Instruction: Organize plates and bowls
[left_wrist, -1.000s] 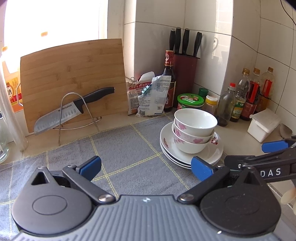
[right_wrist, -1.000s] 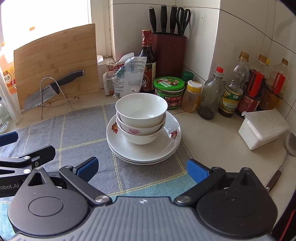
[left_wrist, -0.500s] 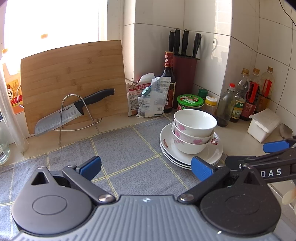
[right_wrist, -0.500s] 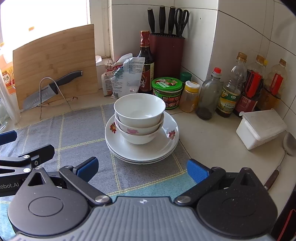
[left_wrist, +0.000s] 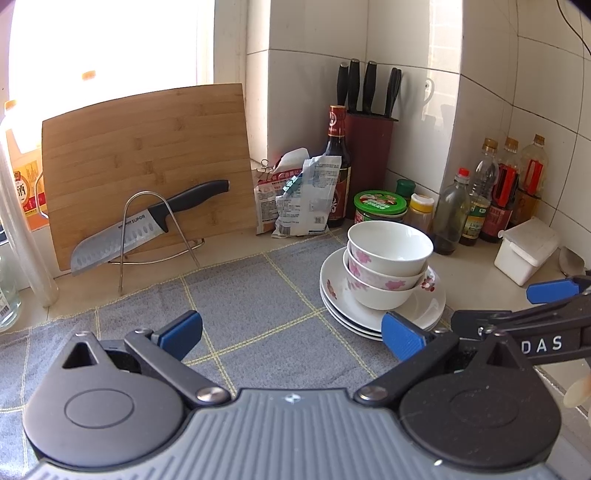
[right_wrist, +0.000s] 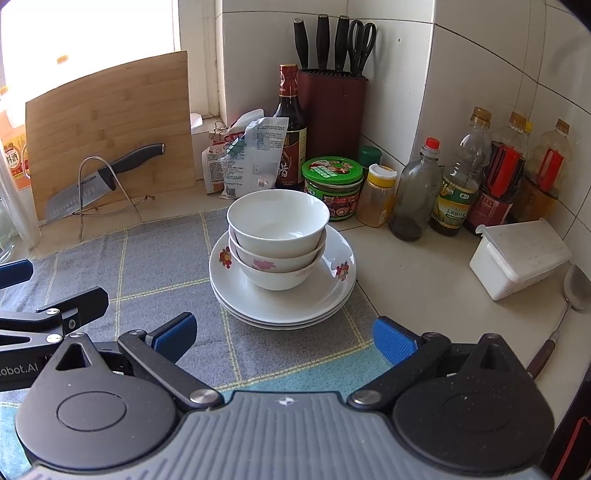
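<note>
Three white bowls with pink flowers (right_wrist: 277, 236) (left_wrist: 388, 264) are nested on a stack of white floral plates (right_wrist: 332, 291) (left_wrist: 424, 314), which rests on a grey checked cloth (right_wrist: 162, 266) (left_wrist: 255, 306). My right gripper (right_wrist: 282, 338) is open just in front of the stack, nothing between its blue pads. My left gripper (left_wrist: 291, 332) is open over the cloth, to the left of the stack, and holds nothing. Each gripper shows at the edge of the other's view.
Behind the stack stand a green-lidded jar (right_wrist: 331, 186), several bottles (right_wrist: 458, 184), a knife block (right_wrist: 330, 107) and snack bags (right_wrist: 251, 155). A white box (right_wrist: 521, 256) and a spoon (right_wrist: 572, 288) lie right. A cutting board (left_wrist: 147, 162) and knife on a rack (left_wrist: 147, 225) stand left.
Both grippers have drifted slightly; the stack sits a little lower and nearer in the right wrist view. Bowls and plates have not moved, and both grippers stay open.
</note>
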